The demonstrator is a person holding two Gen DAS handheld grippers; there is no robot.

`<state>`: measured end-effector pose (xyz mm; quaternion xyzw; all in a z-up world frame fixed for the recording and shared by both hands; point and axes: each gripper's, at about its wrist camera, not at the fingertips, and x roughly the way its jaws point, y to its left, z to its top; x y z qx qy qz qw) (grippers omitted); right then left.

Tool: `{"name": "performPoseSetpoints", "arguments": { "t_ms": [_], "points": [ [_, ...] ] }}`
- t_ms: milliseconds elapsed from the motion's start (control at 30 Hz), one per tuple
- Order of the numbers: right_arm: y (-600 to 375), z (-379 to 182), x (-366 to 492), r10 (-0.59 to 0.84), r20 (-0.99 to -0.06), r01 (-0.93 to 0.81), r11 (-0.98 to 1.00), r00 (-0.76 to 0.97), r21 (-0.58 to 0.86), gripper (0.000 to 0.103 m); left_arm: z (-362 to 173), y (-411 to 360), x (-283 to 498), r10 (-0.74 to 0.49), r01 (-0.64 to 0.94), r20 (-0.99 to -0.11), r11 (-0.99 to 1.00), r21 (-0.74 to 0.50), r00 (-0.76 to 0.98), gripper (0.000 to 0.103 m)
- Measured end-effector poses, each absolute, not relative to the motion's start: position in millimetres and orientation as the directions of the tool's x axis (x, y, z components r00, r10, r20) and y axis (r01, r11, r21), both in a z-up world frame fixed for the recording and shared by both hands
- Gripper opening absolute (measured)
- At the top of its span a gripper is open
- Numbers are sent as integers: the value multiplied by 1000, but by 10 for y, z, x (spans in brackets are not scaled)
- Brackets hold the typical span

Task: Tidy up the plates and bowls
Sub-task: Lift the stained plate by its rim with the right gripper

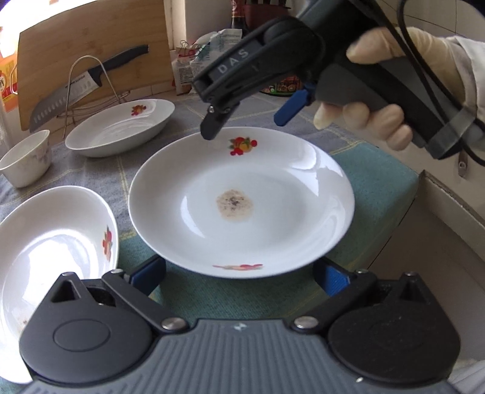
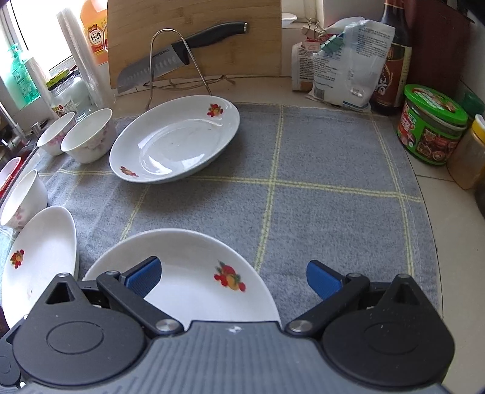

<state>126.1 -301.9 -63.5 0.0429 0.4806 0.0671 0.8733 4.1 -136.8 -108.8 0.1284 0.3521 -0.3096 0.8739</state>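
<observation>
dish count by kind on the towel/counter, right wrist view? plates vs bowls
Plates with fruit print: 3 — near plate, left plate, far plate.
Floral bowls: 3 —.
A further rim at the left edge is too cut off to identify.
Total: 6 dishes.

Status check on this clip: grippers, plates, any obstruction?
Both grippers open, left gripper, right gripper. Stained plate between them, ungripped. Nothing blocking.

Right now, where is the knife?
The knife leans against the upright wooden board at the back of the counter, behind a wire rack, just beyond the far plate.
</observation>
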Motion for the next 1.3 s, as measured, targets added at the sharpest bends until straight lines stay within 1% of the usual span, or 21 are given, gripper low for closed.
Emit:
{"name": "performPoseSetpoints", "arguments": {
  "t_ms": [333,500,733,933,1100,1300],
  "points": [
    [-2927,-678,1446,204,-852,-151,977,481,149,103,-1083,-1371,51,-463,624,-682,782,-13,566,102],
    [-2970,-743,1512,263,-861,-184,962,435,200,103,-1086,-1375,45,-455,616,-680,788,-6,575,102],
    [-3056,-864,1567,342,-872,-227,934,351,275,103,-1114,-1399,-12,-427,585,-668,811,16,610,103],
    [-3077,-862,1602,380,-876,-323,903,296,283,103,-1117,-1411,-34,-416,569,-663,822,18,622,103],
    [-3069,-848,1657,393,-891,-391,875,229,286,103,-1106,-1450,-59,-412,581,-652,812,54,636,103],
    [-3086,-835,1717,435,-890,-438,833,141,338,103,-1111,-1434,-13,-427,584,-656,811,26,622,103]
  ]
}}
